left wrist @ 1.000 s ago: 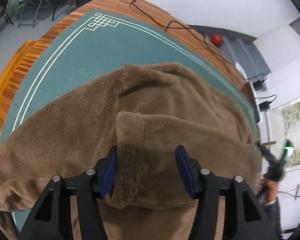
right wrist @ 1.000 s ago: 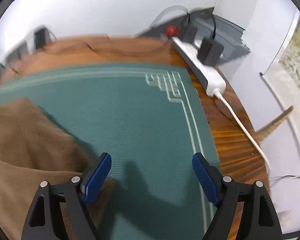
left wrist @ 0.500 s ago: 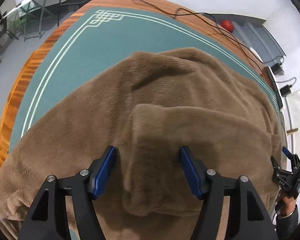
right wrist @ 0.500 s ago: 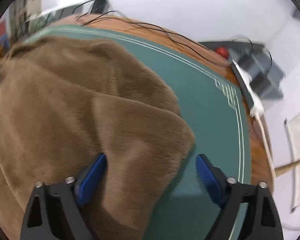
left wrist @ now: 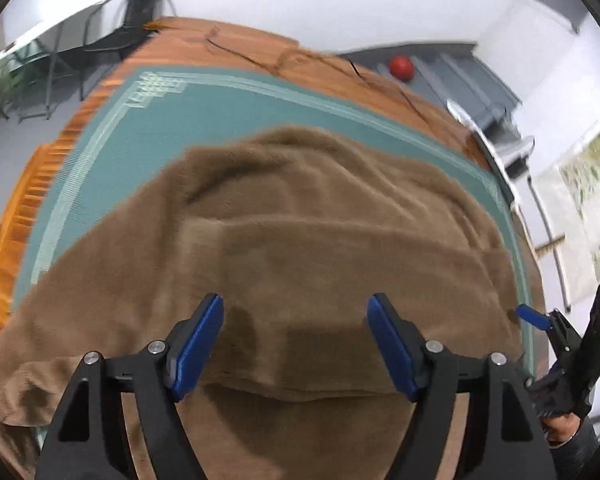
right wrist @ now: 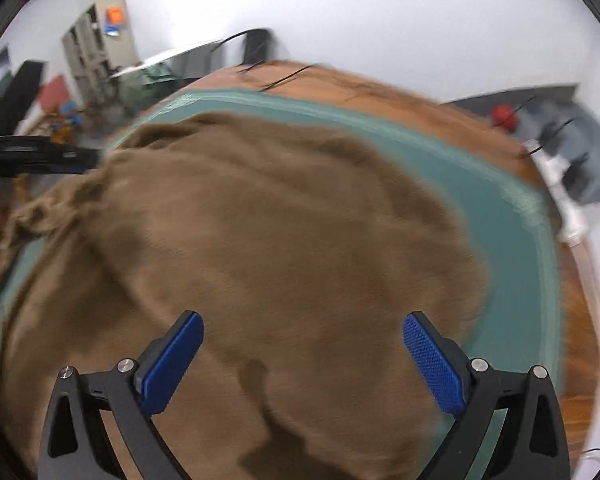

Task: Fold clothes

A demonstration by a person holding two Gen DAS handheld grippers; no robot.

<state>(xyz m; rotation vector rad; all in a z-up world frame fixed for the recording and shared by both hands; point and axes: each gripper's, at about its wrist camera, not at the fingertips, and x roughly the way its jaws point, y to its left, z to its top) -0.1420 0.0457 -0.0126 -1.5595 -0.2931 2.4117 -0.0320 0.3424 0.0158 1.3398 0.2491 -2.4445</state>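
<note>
A brown fleece garment (left wrist: 300,216) lies spread on a green mat (left wrist: 228,112), with a folded layer across its near part. My left gripper (left wrist: 295,308) hovers over that fold. Its jaws are opening and the cloth sits below them, not pinched. In the right wrist view the same garment (right wrist: 260,220) fills the frame, blurred by motion. My right gripper (right wrist: 303,322) hangs above it with its jaws wide and still opening, nothing between the pads. A blue fingertip (left wrist: 532,317) of the right gripper shows at the garment's right edge.
The mat covers a wooden table (left wrist: 16,216). Cables (left wrist: 236,50) run along its far side. A white power strip (right wrist: 568,208) lies at the right edge, with a red ball (left wrist: 401,67) beyond it. A black chair (left wrist: 132,12) stands at the far left.
The left jaws have spread off the folded flap, which now lies flat. The right gripper has swung from over bare mat to above the garment, its jaws widening.
</note>
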